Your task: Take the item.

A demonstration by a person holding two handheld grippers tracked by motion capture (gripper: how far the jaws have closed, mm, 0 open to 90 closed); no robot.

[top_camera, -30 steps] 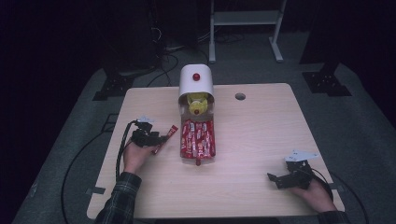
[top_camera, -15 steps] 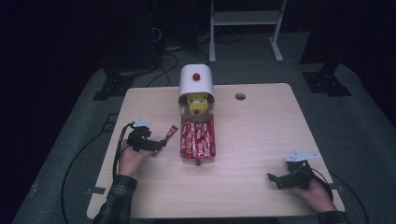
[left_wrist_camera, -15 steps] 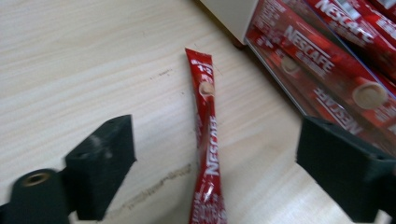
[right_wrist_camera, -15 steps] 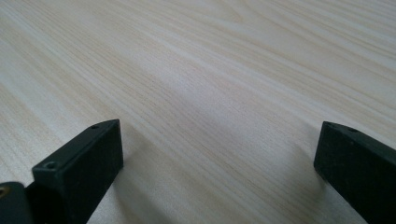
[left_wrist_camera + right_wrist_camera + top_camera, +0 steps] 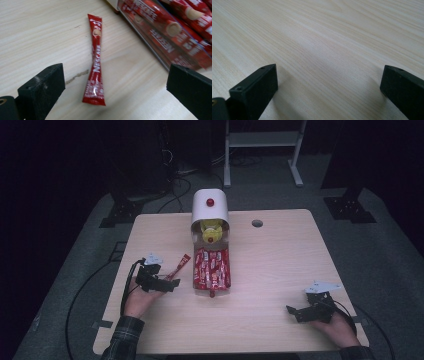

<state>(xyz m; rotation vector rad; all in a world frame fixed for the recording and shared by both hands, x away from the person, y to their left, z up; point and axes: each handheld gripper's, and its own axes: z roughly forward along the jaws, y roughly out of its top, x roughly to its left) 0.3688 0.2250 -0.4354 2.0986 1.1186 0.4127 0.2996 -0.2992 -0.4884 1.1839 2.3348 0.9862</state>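
Note:
A single red Nescafe stick sachet (image 5: 96, 62) lies flat on the wooden table (image 5: 280, 265), just left of the tray. My left gripper (image 5: 115, 75) is open, its jaws wide apart on either side of the sachet's near end without touching it. From above, the left gripper (image 5: 169, 282) sits just short of the sachet (image 5: 180, 266). A clear tray (image 5: 212, 270) packed with several red sachets extends from a white dispenser (image 5: 210, 207). My right gripper (image 5: 296, 312) rests open near the table's front right, with only bare wood between its jaws (image 5: 327, 75).
The tray's edge and its sachets (image 5: 172, 30) lie close to the right of the left gripper. A round cable hole (image 5: 257, 223) is at the table's back. Cables trail off the left edge. Bare wood stretches between tray and right gripper.
The left gripper has drawn back slightly toward the person. The sachet stays lying on the table beside the tray. The right gripper has not moved.

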